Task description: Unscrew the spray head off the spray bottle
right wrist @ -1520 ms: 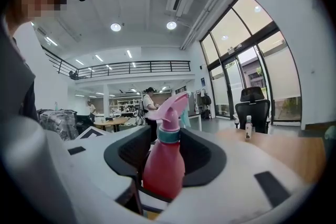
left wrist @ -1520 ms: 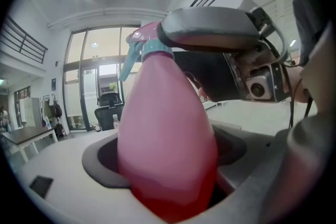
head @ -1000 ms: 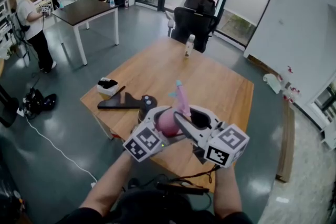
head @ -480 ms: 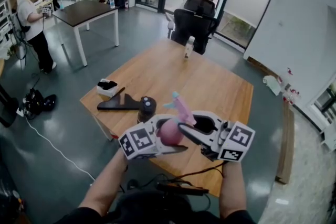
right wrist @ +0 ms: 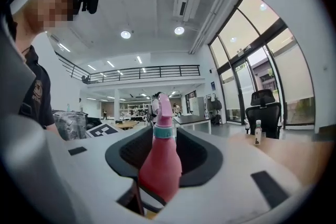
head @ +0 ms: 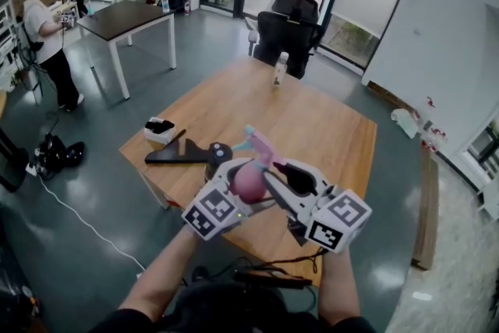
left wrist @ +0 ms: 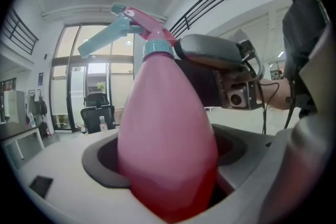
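A pink spray bottle with a pink and teal spray head is held over the near edge of the wooden table. My left gripper is shut on the bottle's wide body, which fills the left gripper view. The teal collar sits under the trigger. My right gripper reaches in from the right at neck height. Its jaws are opening, with the bottle and collar between them and a gap on each side. One of its fingers shows beside the collar.
On the table are a small bottle at the far edge, a black angled stand, a dark cylinder and a small box. An office chair stands beyond. A person stands by a dark table.
Both grippers and the bottle dipped toward me, then came back up and left. The spray head now leans further left, with its nozzle higher.
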Available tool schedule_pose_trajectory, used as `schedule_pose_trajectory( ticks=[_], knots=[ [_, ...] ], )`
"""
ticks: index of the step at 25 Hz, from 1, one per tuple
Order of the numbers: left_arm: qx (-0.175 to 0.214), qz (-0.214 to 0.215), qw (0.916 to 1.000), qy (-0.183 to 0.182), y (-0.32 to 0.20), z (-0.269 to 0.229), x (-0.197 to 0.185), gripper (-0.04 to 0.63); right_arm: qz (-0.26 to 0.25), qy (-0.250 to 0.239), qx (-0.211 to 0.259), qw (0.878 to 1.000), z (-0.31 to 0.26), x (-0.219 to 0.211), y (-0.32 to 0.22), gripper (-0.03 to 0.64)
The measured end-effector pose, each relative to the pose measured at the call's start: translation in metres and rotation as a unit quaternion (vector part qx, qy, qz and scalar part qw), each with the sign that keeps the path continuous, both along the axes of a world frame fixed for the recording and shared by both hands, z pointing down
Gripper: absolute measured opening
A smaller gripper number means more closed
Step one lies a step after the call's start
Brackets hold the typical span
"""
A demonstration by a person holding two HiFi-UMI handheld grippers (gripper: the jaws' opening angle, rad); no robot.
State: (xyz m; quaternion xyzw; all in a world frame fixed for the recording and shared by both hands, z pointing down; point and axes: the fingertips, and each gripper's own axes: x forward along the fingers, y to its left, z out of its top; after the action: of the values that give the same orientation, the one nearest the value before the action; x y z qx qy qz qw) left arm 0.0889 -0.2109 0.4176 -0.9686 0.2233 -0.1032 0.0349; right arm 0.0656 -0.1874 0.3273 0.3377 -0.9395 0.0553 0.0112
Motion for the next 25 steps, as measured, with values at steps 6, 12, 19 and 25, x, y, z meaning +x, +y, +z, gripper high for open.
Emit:
schedule_pose_trajectory(
  ticks=[6,12,19,25],
  knots=[
    [0.000,-0.060,0.9981,-0.013,-0.014,0.005,-0.004,0.442,0.039,-0.008,-0.022,0.999,0.003,-0.008,-0.007,0.175],
    [0.009,-0.084,0.9960,-0.030,-0.016,0.010,-0.005,0.442,0.074,-0.008,-0.031,0.997,0.005,-0.014,-0.015,0.178],
    [0.010,-0.071,0.9967,-0.037,-0.013,0.009,-0.007,0.442,0.073,0.008,-0.021,0.997,0.004,-0.013,-0.015,0.141],
    [-0.003,0.047,0.9988,-0.015,0.014,0.002,0.004,0.442,-0.020,0.009,0.008,1.000,-0.002,-0.011,0.004,0.138]
  ],
)
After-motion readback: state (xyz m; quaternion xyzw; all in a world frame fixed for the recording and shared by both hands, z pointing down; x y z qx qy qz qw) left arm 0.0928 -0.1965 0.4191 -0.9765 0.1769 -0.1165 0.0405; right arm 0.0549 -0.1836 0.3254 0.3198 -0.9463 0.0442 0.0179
